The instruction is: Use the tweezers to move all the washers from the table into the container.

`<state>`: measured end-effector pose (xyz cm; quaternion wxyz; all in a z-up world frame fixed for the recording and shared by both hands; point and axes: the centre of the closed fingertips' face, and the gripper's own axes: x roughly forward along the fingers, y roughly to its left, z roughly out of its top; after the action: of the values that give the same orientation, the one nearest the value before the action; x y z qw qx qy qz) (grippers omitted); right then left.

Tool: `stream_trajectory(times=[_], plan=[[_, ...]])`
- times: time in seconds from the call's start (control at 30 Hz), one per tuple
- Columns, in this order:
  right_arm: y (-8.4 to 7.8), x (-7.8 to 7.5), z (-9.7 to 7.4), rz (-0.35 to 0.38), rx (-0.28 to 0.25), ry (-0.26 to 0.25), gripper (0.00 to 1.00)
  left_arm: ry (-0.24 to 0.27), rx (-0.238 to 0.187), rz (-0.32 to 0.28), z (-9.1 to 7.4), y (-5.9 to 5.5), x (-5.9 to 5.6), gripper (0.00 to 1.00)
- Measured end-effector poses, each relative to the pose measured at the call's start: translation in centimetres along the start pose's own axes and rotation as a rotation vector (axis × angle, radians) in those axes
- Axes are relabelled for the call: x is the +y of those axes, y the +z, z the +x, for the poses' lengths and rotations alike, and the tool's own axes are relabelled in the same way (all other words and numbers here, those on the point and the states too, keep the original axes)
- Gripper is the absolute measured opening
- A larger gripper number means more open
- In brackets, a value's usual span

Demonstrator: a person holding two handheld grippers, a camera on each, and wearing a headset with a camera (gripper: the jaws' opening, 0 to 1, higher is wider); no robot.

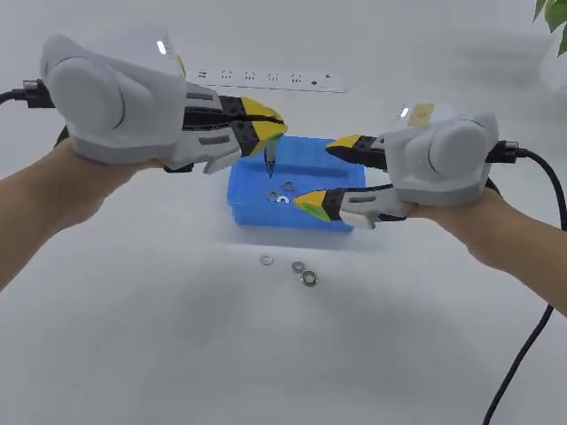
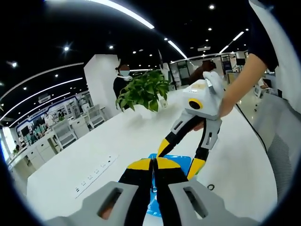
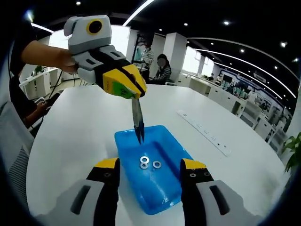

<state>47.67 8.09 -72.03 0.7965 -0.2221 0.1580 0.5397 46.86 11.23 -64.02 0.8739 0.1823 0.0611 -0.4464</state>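
1. Three washers (image 1: 298,266) lie loose on the white table (image 1: 133,336). They sit close together in a short row, just in front of the blue container (image 1: 248,190), on my side of it.
2. Two more washers (image 3: 144,162) lie side by side on the container's floor, near its middle.
3. The container is a shallow, open, rectangular tray standing flat on the table.
4. The tweezers (image 1: 268,159) hang tips-down over the container. Their points are inside its outline and apart from the two washers there. I cannot tell whether the points carry anything.
5. My left gripper (image 1: 266,124) has its jaws pressed together on the upper end of the tweezers. It holds them nearly upright above the container's left part.
6. My right gripper (image 1: 323,173) has its jaws spread wide and pinches nothing. It hovers at the container's right end, and in the right gripper view the two jaws frame the tray and its washers.
7. A white power strip (image 1: 266,80) lies on the table beyond the container.
8. Green leaves of a plant (image 1: 554,22) show at the far right corner.
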Motion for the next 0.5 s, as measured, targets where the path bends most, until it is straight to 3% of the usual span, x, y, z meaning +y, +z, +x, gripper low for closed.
stream_trajectory(times=[0.07, 0.23, 0.5], plan=[[0.3, -0.4, -0.8, -0.061, -0.005, -0.052, 0.55, 0.015, -0.007, -0.009, -0.5, 0.2, 0.2, 0.04], [0.0, 0.5, -2.4, -0.021, -0.006, -0.065, 0.67, 0.026, -0.028, -0.015, -1.6, 1.0, 0.0, 0.04], [-2.0, 2.9, -4.6, 0.042, 0.018, -0.067, 0.79, 0.003, -0.058, -0.013, -2.9, 2.5, -2.0, 0.04]])
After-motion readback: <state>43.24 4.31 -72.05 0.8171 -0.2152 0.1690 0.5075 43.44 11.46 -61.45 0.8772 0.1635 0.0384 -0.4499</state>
